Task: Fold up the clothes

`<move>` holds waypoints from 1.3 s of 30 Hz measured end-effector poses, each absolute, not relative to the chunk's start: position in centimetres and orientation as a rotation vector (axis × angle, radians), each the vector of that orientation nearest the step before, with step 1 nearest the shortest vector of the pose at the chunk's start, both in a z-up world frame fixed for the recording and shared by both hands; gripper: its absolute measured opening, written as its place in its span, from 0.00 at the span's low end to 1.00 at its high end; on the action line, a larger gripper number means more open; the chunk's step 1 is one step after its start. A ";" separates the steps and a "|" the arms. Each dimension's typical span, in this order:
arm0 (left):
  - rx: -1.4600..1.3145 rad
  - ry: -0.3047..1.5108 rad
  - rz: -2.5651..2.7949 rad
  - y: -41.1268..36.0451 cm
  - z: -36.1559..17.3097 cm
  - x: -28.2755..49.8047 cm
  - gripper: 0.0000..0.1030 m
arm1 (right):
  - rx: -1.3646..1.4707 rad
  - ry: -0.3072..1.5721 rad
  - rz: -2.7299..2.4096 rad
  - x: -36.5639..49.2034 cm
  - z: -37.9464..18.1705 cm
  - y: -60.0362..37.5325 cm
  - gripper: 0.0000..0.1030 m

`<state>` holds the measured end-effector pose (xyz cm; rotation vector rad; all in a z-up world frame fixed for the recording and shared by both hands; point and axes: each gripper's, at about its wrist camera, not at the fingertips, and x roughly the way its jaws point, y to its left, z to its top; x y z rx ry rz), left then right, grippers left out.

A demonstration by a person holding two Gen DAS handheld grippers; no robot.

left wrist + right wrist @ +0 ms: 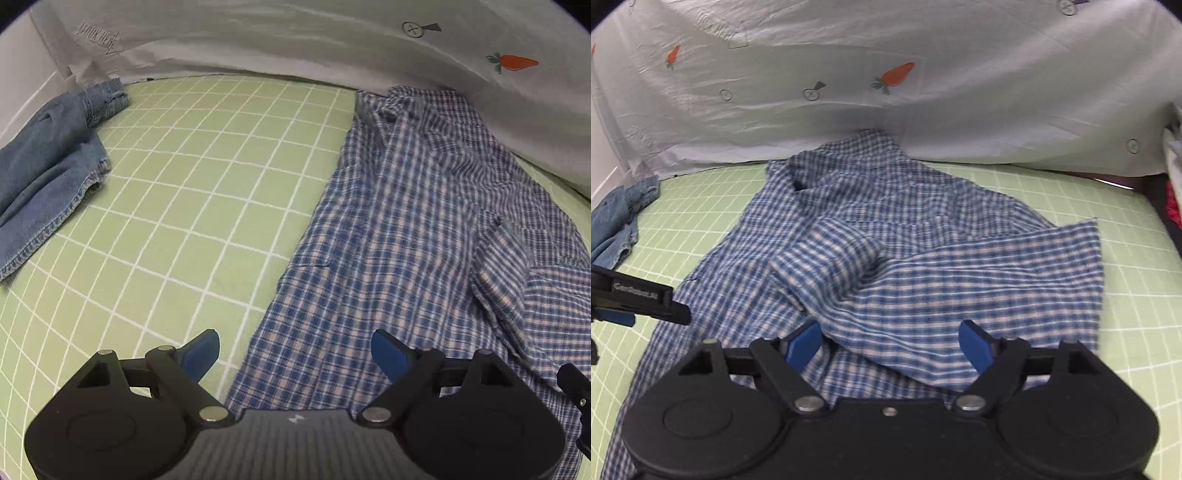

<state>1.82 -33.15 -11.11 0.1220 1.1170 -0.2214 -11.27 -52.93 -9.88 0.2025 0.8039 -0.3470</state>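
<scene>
A blue and white checked shirt (pixel 406 229) lies on the green gridded mat (pixel 192 192), collar toward the far cloth wall. In the right wrist view the shirt (pixel 871 236) has its right part folded over the middle, with a sleeve bunched on top. My left gripper (pixel 295 354) is open and empty, above the shirt's left hem edge. My right gripper (pixel 890 343) is open and empty, just above the folded fabric near the hem. The left gripper also shows at the left of the right wrist view (pixel 639 299).
Crumpled blue jeans (pixel 48 170) lie at the mat's far left; they also show in the right wrist view (pixel 620 218). A white sheet with carrot prints (pixel 886 74) hangs behind. Dark and red items (pixel 1172 206) sit past the right edge.
</scene>
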 end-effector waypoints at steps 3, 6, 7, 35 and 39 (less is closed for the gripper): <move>0.141 1.086 -0.293 -34.7 -9.8 1.3 0.87 | 0.224 0.815 -0.448 -12.6 -10.4 -54.8 0.81; 0.176 1.067 -0.355 -36.9 -9.3 1.2 0.87 | 0.267 0.824 -0.536 -14.5 -11.0 -56.6 0.82; 0.189 1.062 -0.372 -37.7 -9.2 1.3 0.87 | 0.280 0.828 -0.564 -15.2 -11.2 -57.1 0.82; 0.020 0.876 -0.491 -38.1 -4.0 5.0 0.15 | 0.305 0.907 -0.606 -16.5 -11.5 -58.1 0.81; -0.034 0.808 -0.401 -34.4 -2.6 8.1 0.15 | 0.259 0.936 -0.556 -15.7 -11.4 -55.9 0.81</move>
